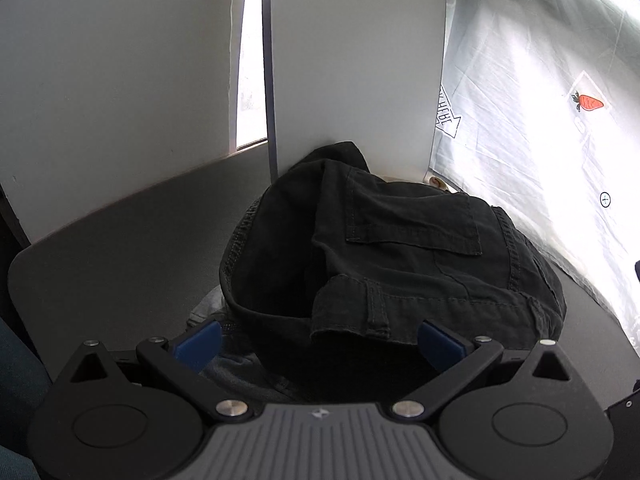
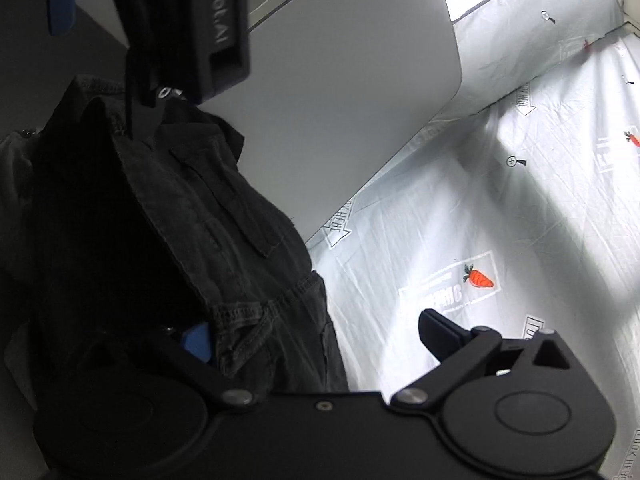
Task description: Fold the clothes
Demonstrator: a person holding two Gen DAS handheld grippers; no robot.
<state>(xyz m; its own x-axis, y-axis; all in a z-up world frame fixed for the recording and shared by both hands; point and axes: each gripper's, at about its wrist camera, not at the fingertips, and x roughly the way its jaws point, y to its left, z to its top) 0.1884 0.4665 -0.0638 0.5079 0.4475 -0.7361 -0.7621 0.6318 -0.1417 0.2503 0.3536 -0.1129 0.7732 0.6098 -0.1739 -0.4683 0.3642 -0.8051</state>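
A bundle of black trousers [image 1: 400,252] with a flap pocket and belt loop lies on the grey table [image 1: 120,240], against a white board. My left gripper [image 1: 320,344] is open, its blue-padded fingers on either side of the bundle's near edge. In the right wrist view the same black trousers [image 2: 192,220] fill the left half. My right gripper [image 2: 316,340] is open at the bundle's right edge: the left pad [image 2: 196,340] is tucked against the fabric, the right finger [image 2: 440,332] is free over the sheet. The left gripper's body [image 2: 192,20] hangs above the trousers.
A white board [image 1: 352,60] stands upright behind the bundle, and a second white panel [image 1: 112,80] stands to the left. A pale sheet with carrot prints [image 2: 480,276] covers the surface on the right. A bit of grey cloth [image 1: 204,304] peeks from under the trousers.
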